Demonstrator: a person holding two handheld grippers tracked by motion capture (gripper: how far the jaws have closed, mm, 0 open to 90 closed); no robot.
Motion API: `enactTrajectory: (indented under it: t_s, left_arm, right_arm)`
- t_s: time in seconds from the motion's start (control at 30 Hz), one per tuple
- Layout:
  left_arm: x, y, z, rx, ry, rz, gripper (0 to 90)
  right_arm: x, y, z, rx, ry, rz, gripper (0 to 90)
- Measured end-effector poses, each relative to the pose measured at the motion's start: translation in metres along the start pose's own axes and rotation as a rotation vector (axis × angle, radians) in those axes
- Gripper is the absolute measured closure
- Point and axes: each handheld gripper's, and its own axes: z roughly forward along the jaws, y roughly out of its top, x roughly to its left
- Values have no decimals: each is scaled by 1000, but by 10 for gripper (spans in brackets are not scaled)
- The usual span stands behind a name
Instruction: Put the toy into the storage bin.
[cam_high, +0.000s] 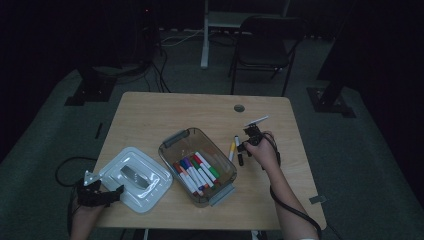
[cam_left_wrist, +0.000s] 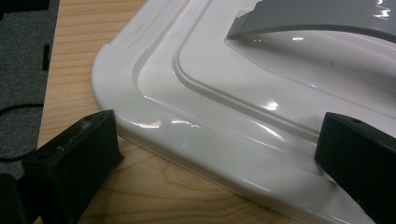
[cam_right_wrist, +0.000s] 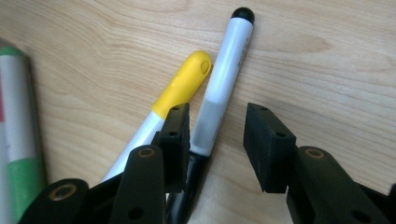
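My right gripper (cam_right_wrist: 217, 140) is down over the black marker (cam_right_wrist: 219, 84), which lies flat on the table (cam_right_wrist: 327, 56), touching the yellow marker (cam_right_wrist: 180, 91). Its jaws are apart around the black marker and, I think, not squeezing it yet. My left gripper (cam_left_wrist: 215, 154) rests loose and wide at the corner of the white lid (cam_left_wrist: 224, 93), beside the box of markers (cam_high: 197, 165).

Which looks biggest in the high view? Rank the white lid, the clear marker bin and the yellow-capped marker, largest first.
1. White lid and clear marker bin: too alike in footprint to rank.
2. Yellow-capped marker: clearly smallest, a thin stick on the table right of the bin.
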Motion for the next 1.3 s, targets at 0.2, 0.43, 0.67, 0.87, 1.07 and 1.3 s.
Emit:
enactTrajectory:
  t_s: [0.2, 0.43, 0.67, 0.87, 1.07, 1.3]
  left_arm:
    - [0, 0, 0, 0, 0, 0, 5]
    - [0, 0, 0, 0, 0, 0, 5]
    - [0, 0, 0, 0, 0, 0, 5]
    - [0, 0, 0, 0, 0, 1, 5]
    - [0, 0, 0, 0, 0, 0, 5]
    - [0, 0, 0, 0, 0, 0, 5]
  right_arm:
    - [-2, 1, 11, 31, -17, 23, 646]
    - [-9, -1, 9, 35, -28, 80, 765]
    - [-18, -4, -2, 8, -17, 114, 765]
    - [-22, -7, -16, -15, 5, 143, 766]
    - [-19, -8, -29, -35, 41, 146, 766]
    - [-5, -3, -56, -88, 81, 117, 766]
